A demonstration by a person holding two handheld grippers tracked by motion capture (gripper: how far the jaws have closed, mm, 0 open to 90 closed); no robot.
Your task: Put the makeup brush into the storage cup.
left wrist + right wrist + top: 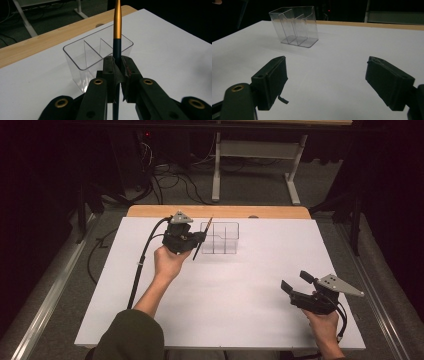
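A clear plastic organizer (220,238) with three compartments stands on the white table top (230,290) near its far edge. My left gripper (200,238) is just left of it, shut on a pen (202,240) with a dark barrel and a gold end that points up and tilts toward the organizer. In the left gripper view the pen (117,27) rises between the closed pads (110,72), with the organizer (95,53) right behind. My right gripper (295,281) rests at the near right, open and empty; its view shows the organizer (294,26) far off.
A wooden table edge (220,211) runs behind the white top. Beyond it are a grey desk frame (255,165) and cables (170,177) on the floor. A black cable (142,260) trails from my left gripper.
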